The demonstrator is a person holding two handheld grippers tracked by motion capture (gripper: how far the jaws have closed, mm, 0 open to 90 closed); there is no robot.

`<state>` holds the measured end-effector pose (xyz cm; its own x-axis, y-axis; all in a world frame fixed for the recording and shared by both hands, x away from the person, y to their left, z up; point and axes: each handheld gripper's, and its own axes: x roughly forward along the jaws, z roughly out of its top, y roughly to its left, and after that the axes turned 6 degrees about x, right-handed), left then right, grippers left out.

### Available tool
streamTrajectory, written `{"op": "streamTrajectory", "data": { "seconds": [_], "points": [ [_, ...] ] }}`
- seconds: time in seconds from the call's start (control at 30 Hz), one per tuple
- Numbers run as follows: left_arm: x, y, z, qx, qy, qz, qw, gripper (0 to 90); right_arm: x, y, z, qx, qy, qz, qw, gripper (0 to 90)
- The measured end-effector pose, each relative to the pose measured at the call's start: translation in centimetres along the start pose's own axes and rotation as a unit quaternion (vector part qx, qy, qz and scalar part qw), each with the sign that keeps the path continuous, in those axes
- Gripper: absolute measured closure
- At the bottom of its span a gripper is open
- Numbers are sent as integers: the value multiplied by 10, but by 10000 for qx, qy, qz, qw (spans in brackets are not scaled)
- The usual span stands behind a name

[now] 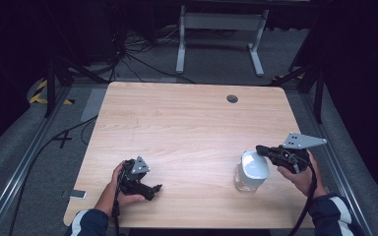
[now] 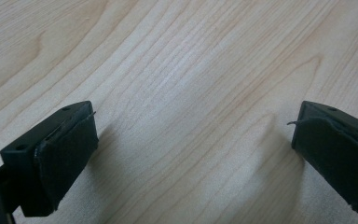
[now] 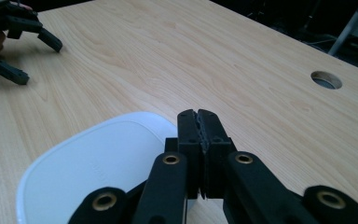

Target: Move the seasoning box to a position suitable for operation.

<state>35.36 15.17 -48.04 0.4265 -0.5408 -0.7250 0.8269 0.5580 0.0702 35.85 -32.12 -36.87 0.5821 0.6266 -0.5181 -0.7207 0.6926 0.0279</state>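
A clear jar [image 1: 246, 181] with a white lid [image 1: 255, 166] stands upright near the front right of the wooden table [image 1: 187, 123]. My right gripper [image 1: 260, 148] hovers just over the lid's right edge. In the right gripper view its jaws [image 3: 198, 113] are pressed flat together with nothing between them, and the lid [image 3: 98, 163] lies below and to their left. My left gripper [image 1: 155, 189] rests low at the front left of the table, held in a hand. Its jaws stand wide apart over bare wood [image 2: 193, 135]; the right gripper view also catches this gripper [image 3: 39, 63] far off.
A round cable hole [image 1: 232, 99] sits in the table's far right part, also seen as a hole [image 3: 326, 80] in the right gripper view. Beyond the table stand a white metal frame [image 1: 221, 29] and floor cables [image 1: 128, 54]. A small flat object [image 1: 75, 194] lies on the floor at left.
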Motion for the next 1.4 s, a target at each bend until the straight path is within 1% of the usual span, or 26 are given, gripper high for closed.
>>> {"op": "streamTrajectory", "data": {
  "seconds": [0.17,0.2,0.23,0.33,0.4,0.43,0.47,0.53,0.6,0.67,0.7,0.8,0.83,0.87,0.9,0.93,0.97,1.03,1.07,1.1,1.13,1.17,1.27,1.3,1.37,1.4],
  "points": [
    [1,-2,1,-27,-3,-25,10000,3,-1,-2,-1,25,-31,27,10000,889],
    [1,-3,3,-10,39,-52,10000,6,-1,-3,-1,30,-24,31,10000,890],
    [1,-4,4,47,-14,-66,10000,33,0,-3,-1,45,-25,19,10000,890],
    [1,-9,9,206,-109,-138,9996,190,0,-3,-1,58,-28,38,10000,892],
    [3,-13,13,306,-192,-184,9992,267,0,-3,0,57,-20,43,10000,894],
    [3,-14,16,361,-239,-252,9987,323,1,-3,0,58,-24,48,10000,893],
    [3,-16,19,381,-280,-316,9984,371,1,-3,0,72,-9,67,10000,894],
    [2,-20,27,386,-486,-419,9972,448,1,-5,0,70,-19,61,10000,894],
    [1,-25,37,453,-667,-554,9952,513,2,-6,0,48,-10,78,10000,894],
    [2,-31,47,555,-762,-640,9935,602,3,-6,1,35,7,-5,10000,895],
    [2,-34,53,583,-825,-763,9920,636,3,-7,1,52,5,-2,10000,895],
    [4,-45,69,779,-924,-847,9891,705,3,-8,0,78,-15,39,10000,895],
    [6,-50,76,802,-1008,-935,9873,715,3,-8,0,78,-13,39,10000,895],
    [7,-53,81,905,-1036,-929,9861,727,3,-8,0,79,-12,34,10000,896],
    [8,-56,85,934,-1041,-927,9858,730,3,-8,0,77,-13,25,10000,896],
    [10,-60,91,963,-1083,-1012,9843,731,3,-8,0,61,-19,21,10000,896],
    [12,-65,97,1054,-1109,-1073,9824,736,3,-8,0,68,-21,23,10000,896],
    [17,-72,108,1202,-1156,-1146,9793,744,4,-8,0,61,-17,37,10000,896],
    [18,-75,112,1236,-1175,-1170,9784,744,4,-8,0,68,-18,48,10000,896],
    [21,-80,118,1286,-1244,-1209,9764,744,4,-9,0,84,-15,61,9999,896],
    [22,-83,122,1321,-1243,-1244,9755,742,5,-9,0,71,-13,44,10000,896],
    [23,-86,128,1394,-1244,-1301,9737,738,5,-9,-1,81,-2,44,10000,896],
    [30,-98,141,1522,-1307,-1369,9701,727,5,-9,-1,50,21,40,10000,895],
    [31,-100,143,1558,-1286,-1382,9696,728,4,-9,-1,27,-13,63,10000,895],
    [34,-105,146,1653,-1291,-1410,9675,731,3,-6,-1,-24,-41,29,10000,895],
    [35,-106,146,1665,-1259,-1420,9676,733,3,-5,0,-73,-49,38,10000,896]
  ]
}}
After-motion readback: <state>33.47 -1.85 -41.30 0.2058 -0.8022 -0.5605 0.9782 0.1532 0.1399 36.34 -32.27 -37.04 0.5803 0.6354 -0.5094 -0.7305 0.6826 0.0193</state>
